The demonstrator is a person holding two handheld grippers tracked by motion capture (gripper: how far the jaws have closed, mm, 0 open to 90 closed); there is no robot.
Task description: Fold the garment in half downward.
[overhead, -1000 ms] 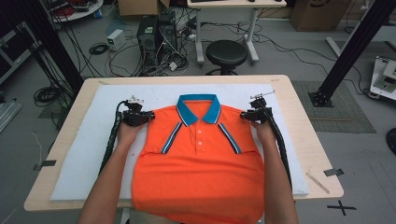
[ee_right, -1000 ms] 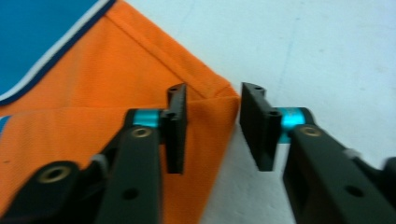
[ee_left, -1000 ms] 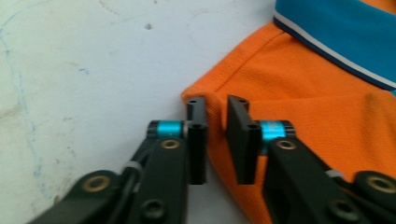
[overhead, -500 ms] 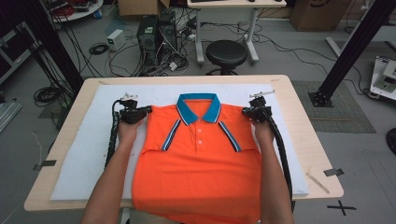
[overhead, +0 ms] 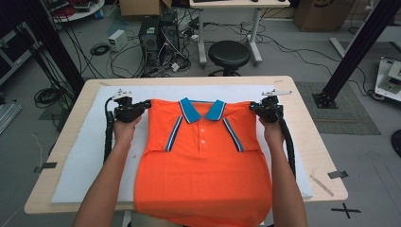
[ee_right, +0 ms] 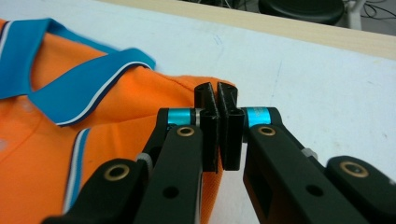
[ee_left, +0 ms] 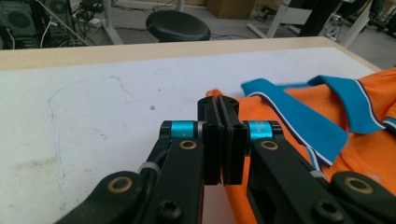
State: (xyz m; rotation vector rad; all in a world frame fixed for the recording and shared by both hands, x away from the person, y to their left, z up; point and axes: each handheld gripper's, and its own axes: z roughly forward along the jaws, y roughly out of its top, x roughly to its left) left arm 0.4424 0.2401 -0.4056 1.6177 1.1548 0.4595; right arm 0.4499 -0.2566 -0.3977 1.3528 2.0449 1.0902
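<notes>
an orange polo shirt [overhead: 203, 170] is lying front up on the white mat [overhead: 85, 156] that is covering the wooden table [overhead: 312, 137], its blue collar [overhead: 202, 109] pointing toward the far edge and its hem hanging over the near edge. the left gripper [overhead: 142, 105] is pinching the shirt's shoulder corner on its own side, jaws pressed together with orange cloth caught between them, as the left gripper view [ee_left: 219, 105] is showing. the right gripper [overhead: 255, 107] is clamping the opposite shoulder corner in the same way, a fold of fabric nipped between its closed jaws in the right gripper view [ee_right: 215, 95]. the shoulders are being stretched taut between the two grips. there is no container on the table; a black stool [overhead: 229, 54] is standing beyond the far edge.
</notes>
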